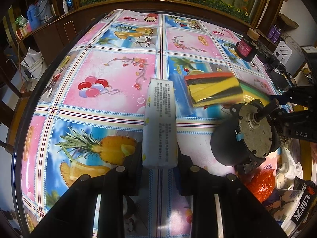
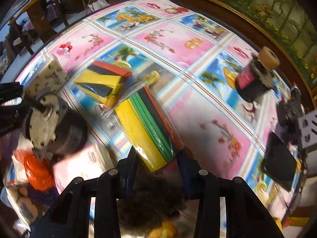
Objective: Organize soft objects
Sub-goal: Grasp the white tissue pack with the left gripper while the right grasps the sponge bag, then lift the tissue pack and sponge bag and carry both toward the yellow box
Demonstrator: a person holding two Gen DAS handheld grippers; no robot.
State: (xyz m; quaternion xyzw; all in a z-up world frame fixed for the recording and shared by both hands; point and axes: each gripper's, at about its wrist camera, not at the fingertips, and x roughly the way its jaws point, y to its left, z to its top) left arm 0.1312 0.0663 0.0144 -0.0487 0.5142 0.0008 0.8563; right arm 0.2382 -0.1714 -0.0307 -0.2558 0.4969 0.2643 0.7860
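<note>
Now the left tool (image 1: 159,158) is clamped on the near end of a white tissue pack (image 1: 160,126) reaching out over the tabletop (image 1: 111,75), while the right tool (image 2: 157,159), narrowly open, pinches a bagged sponge stack (image 2: 147,127) between its pads, just beside a second sponge stack (image 2: 103,81).

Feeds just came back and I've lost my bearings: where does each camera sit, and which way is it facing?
Left wrist: on the left gripper, angled down across the table; own fingers clamp a tissue pack; right gripper at its right edge.
Right wrist: on the right gripper, angled down; own fingers around a bagged sponge pack.
Shared: loose sponge stack, tissue pack, motor, jar.
</note>
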